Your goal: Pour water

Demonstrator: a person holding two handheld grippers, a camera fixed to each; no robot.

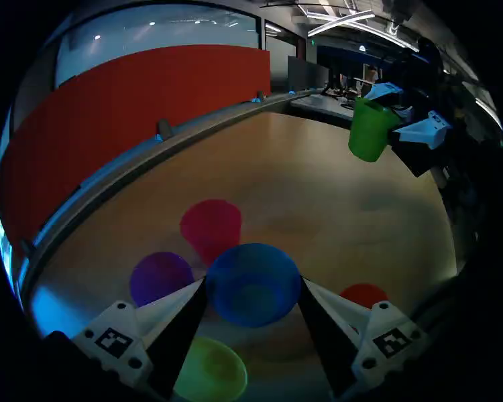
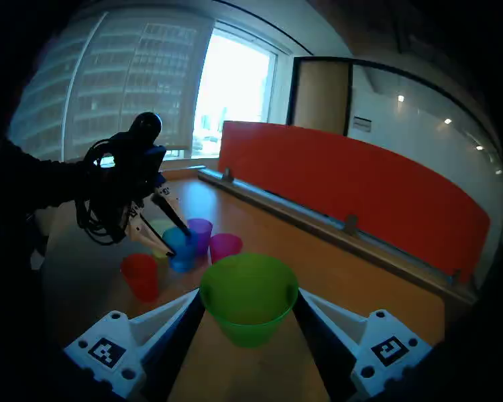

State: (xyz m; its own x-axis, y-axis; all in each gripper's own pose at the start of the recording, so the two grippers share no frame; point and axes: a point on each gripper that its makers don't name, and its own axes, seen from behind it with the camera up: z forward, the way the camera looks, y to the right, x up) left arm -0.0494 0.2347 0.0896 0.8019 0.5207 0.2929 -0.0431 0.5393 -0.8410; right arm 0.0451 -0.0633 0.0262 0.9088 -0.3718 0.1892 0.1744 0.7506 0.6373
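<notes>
The views face each other across the table (image 1: 305, 174), sharing the cups (image 1: 253, 285).

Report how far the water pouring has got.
Done: both cups are grasped. In hand: the left gripper is shut on the blue plastic cup, the right gripper on the green plastic cup, raised over the wooden table, apart from the blue one. Left: the pour itself; the green cup is upright.

— What sort of room is it?
— An office. A long wooden table (image 1: 345, 194) runs along a red partition panel (image 1: 131, 100) set on a grey rail (image 1: 204, 127).
— Any daylight?
— Yes, a bright window (image 2: 235, 87). The wider pane (image 2: 117, 87) beside it is striped pale, blinds or a facade.
— And overhead?
— Strip lights (image 1: 339, 23) above distant desks (image 1: 318, 104), and a glass wall (image 2: 426, 107) behind the partition reflects small ceiling spots.
</notes>
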